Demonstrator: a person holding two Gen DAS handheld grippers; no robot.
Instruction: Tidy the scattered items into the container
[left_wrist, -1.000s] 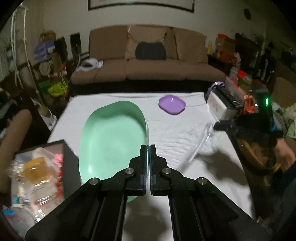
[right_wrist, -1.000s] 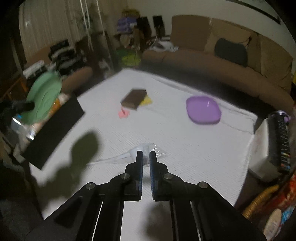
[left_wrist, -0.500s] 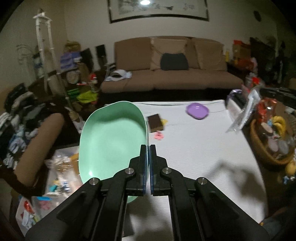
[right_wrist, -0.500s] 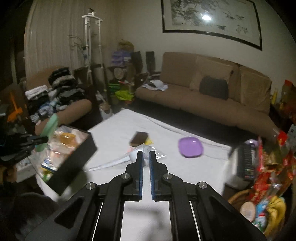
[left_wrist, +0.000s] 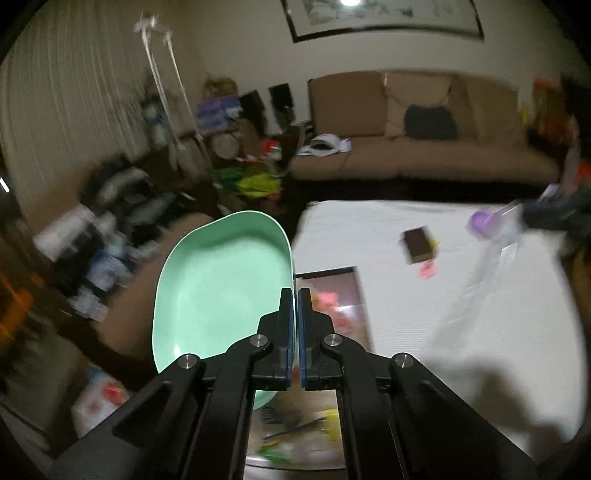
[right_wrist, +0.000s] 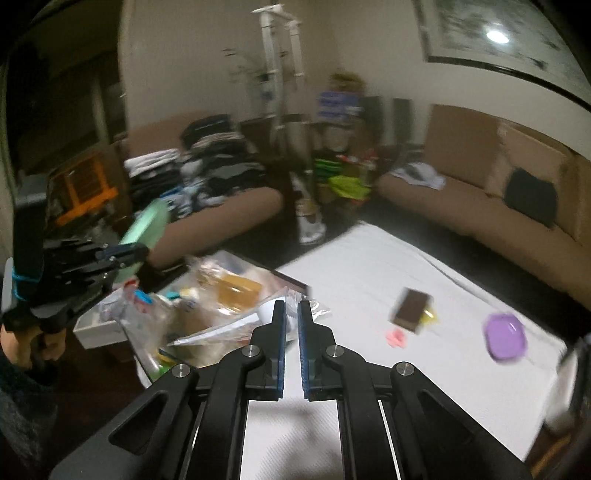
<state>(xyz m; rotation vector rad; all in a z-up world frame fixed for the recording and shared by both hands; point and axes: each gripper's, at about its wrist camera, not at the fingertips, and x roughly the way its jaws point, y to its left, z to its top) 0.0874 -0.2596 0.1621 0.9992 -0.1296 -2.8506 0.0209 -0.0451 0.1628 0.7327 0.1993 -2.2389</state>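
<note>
Left gripper: the left gripper (left_wrist: 294, 295) is clamped on the rim of a mint-green, rounded-rectangular plastic plate (left_wrist: 221, 291), which stands on edge to the left of the fingers.
Right gripper: the right gripper (right_wrist: 291, 308) is pinched on a clear plastic packet holding a white spoon (right_wrist: 236, 325); the packet trails to the left of the fingers, over the box.
Container: a dark-walled open box (right_wrist: 291, 282) crammed with wrapped snacks and bags sits at the near-left end of the white-clothed table (right_wrist: 369, 273); both grippers are held above it.
Still on the table: a brown rectangular sponge with a yellow underside (right_wrist: 410, 308), a small pink item (right_wrist: 397, 336) just beside it, and a purple rounded-square plastic dish (right_wrist: 505, 336) further right, well apart from the box.
Person: a hand (right_wrist: 26, 343) grips the left tool's handle at the left edge of the right wrist view.
Background: a brown sofa (left_wrist: 424, 147) stands beyond the table.
</note>
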